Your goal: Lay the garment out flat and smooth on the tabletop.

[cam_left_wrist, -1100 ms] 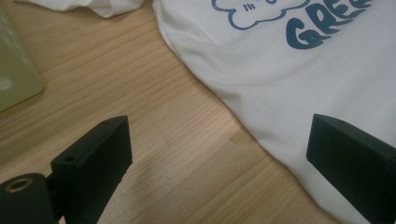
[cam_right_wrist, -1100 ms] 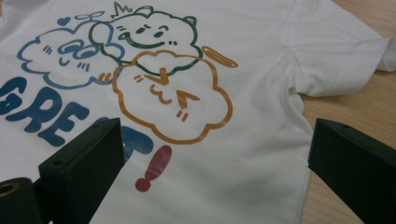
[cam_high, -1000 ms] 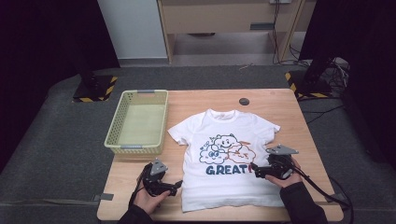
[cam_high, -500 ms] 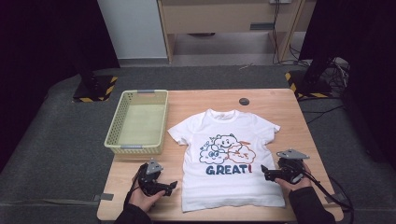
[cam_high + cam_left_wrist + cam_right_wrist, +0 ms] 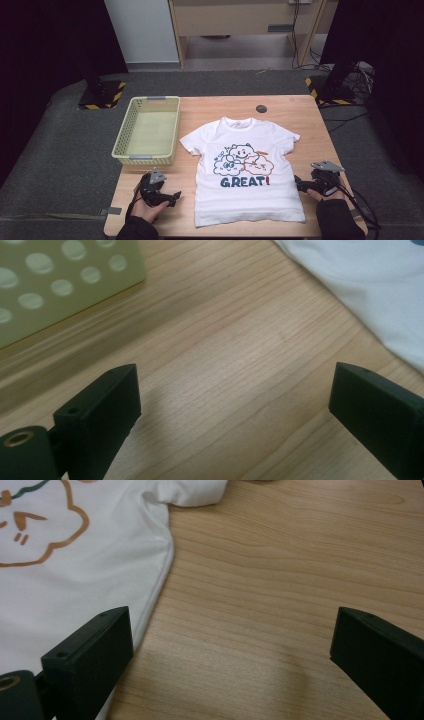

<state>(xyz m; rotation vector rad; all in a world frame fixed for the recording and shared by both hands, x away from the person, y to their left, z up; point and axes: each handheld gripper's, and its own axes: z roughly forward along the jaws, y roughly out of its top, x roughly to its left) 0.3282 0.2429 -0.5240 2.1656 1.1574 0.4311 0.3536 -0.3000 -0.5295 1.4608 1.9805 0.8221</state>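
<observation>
The left claw stands wide apart over bare bench, gripping nothing, with the white T-shirt off its right jaw and a pale green basket beyond its left. The right claw also gapes wide and empty, its left jaw just at the shirt's side hem. The high view alone shows the whole T-shirt lying flat, printed side up, between both claws, the basket's full outline, and a small dark disc near the bench's far edge.

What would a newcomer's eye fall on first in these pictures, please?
Probably the white cotton T-shirt printed with cartoon clouds and "GREAT!", spread flat in the middle of the light wooden table. An empty pale green perforated plastic basket sits to its left, and an open left gripper and right gripper flank its lower part.
</observation>
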